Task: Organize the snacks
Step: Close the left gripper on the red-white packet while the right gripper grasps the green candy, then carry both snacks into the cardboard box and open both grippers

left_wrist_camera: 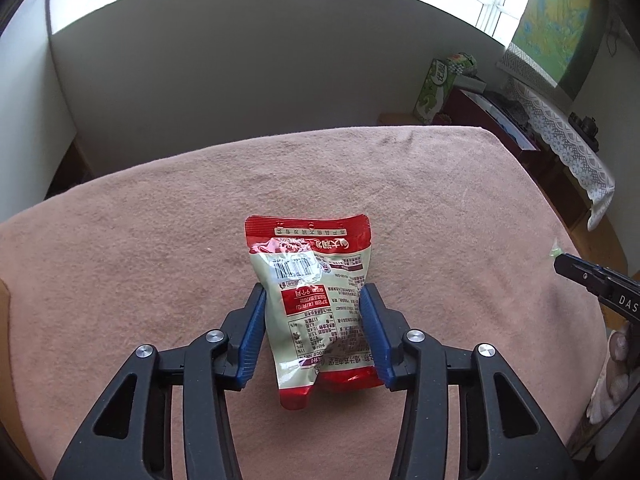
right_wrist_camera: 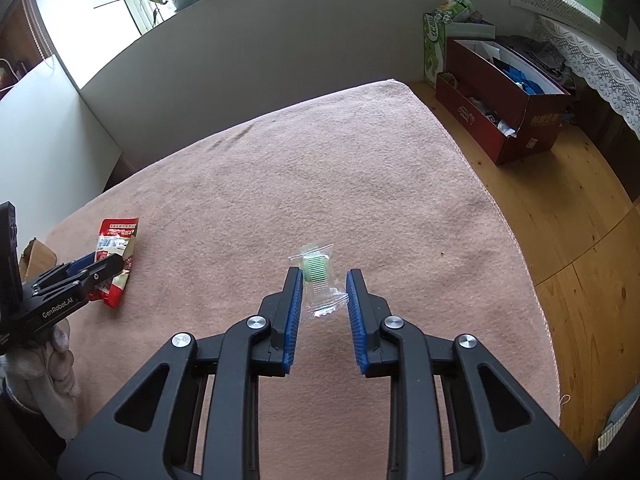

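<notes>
Pink towel-like cloth [left_wrist_camera: 160,240] covers the counter; grey wall behind, windows above. Left gripper [left_wrist_camera: 312,300], fingers pinching a red-and-cream snack bag [left_wrist_camera: 308,280]. Right gripper [right_wrist_camera: 323,280], fingers spread around a clear-wrapped green candy [right_wrist_camera: 316,270] on the cloth. Wooden floor [right_wrist_camera: 560,220] at right, red cardboard box [right_wrist_camera: 520,120] there.

My left tool [left_wrist_camera: 312,300] is black with ribbed blue pads [left_wrist_camera: 254,336]; the snack bag [left_wrist_camera: 316,304] is red and pale beige, barcoded; the candy [right_wrist_camera: 314,268] is green in clear wrap; the tabletop [right_wrist_camera: 320,168] cloth is dusty pink.
</notes>
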Tool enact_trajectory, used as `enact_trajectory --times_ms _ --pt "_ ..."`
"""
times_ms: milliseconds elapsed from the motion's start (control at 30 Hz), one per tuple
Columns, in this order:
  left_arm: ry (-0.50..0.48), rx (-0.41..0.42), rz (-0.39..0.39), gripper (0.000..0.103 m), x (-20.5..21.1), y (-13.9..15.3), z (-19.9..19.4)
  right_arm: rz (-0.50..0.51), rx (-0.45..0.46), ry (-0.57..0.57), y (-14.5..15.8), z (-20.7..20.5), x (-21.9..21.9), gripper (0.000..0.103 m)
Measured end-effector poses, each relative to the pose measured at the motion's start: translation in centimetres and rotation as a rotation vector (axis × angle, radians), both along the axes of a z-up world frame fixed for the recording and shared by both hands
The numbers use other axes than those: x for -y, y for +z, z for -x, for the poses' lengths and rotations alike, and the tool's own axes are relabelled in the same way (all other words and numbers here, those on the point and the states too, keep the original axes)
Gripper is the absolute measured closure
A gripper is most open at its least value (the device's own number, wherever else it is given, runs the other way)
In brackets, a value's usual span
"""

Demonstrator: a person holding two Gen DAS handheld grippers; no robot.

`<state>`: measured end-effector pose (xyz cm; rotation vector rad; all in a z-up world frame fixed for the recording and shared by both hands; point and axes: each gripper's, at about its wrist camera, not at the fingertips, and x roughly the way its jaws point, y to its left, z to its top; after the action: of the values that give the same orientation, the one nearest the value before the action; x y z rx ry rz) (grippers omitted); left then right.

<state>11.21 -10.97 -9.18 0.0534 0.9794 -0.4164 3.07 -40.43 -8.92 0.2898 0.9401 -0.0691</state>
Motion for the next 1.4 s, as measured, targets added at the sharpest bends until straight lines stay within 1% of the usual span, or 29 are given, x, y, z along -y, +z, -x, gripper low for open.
enact_trajectory --times_ms 167,233,367,433,767,900,1000,1133,1400 --pt "0.035 0.028 0.061 0.058 -2.7 0.7 1.3 -0.013 0.031 0.06 1.0 -0.3 -2.7 0.08" --pt "0.05 0.033 0.084 0.058 -3.9 1.2 1.7 -0.042 0.046 0.094 1.5 -0.4 -4.0 0.08" --pt "0.074 0.085 0.092 0.058 -6.3 2.7 3.0 -0.114 0.072 0.154 2.5 -0.7 -6.7 0.08" --pt "0.089 0.1 0.121 0.058 -7.7 3.5 3.7 -0.138 0.083 0.184 3.0 -0.9 -8.4 0.08" --pt "0.181 0.199 0.178 0.058 -14.2 6.4 7.4 -0.117 0.138 0.342 5.1 -1.6 -18.3 0.08" --pt "0.218 0.244 0.154 0.058 -16.5 6.8 9.0 -0.121 0.153 0.401 5.7 -1.6 -22.2 0.08" --pt "0.245 0.257 0.15 0.058 -18.2 6.7 9.7 -0.122 0.163 0.442 6.2 -1.7 -25.2 0.08" --pt "0.3 0.281 0.123 0.058 -20.9 6.5 10.3 -0.126 0.172 0.497 6.6 -1.7 -29.3 0.08" --pt "0.411 0.333 0.088 0.058 -26.6 6.6 11.8 -0.129 0.167 0.585 6.1 -1.9 -36.3 0.08"
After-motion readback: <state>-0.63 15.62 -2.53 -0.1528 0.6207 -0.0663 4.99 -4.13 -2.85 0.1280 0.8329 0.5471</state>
